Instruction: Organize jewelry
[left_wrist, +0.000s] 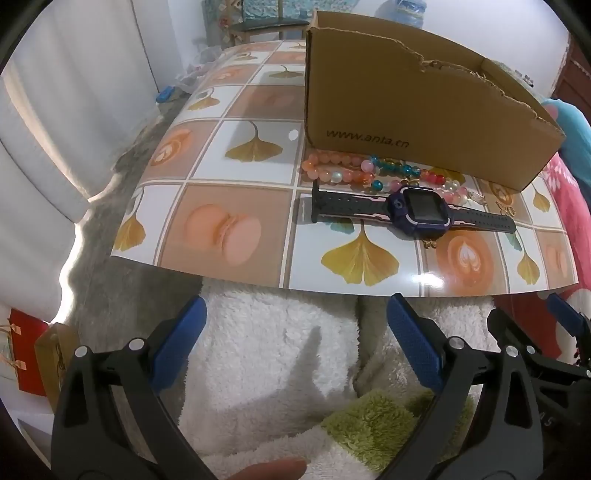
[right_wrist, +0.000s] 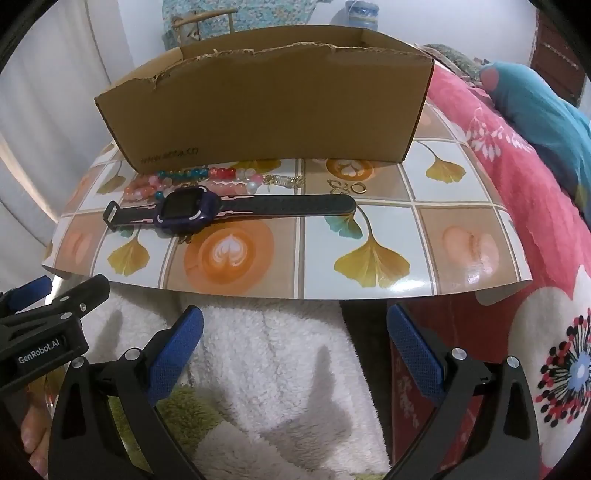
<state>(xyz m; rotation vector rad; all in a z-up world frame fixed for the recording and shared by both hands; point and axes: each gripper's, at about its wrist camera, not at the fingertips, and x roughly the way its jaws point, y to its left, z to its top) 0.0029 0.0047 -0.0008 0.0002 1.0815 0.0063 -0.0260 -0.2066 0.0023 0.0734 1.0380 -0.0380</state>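
A purple watch (left_wrist: 417, 212) with a dark strap lies flat on the patterned board (left_wrist: 236, 229), in front of an open cardboard box (left_wrist: 406, 107). Beaded bracelets (left_wrist: 354, 171) in pink, blue and red lie between watch and box. In the right wrist view I see the watch (right_wrist: 184, 212), the beads (right_wrist: 207, 179), small gold earrings (right_wrist: 345, 188), a gold chain piece (right_wrist: 284, 181) and the box (right_wrist: 266, 103). My left gripper (left_wrist: 295, 343) is open and empty, short of the board's near edge. My right gripper (right_wrist: 295, 347) is open and empty, also short of the board (right_wrist: 443, 236).
White fluffy fabric (left_wrist: 280, 354) lies under both grippers. A pink floral blanket (right_wrist: 535, 229) and a teal cloth (right_wrist: 546, 110) lie to the right. A white wall (left_wrist: 55, 110) is on the left, with red and brown bags (left_wrist: 33, 362) low left.
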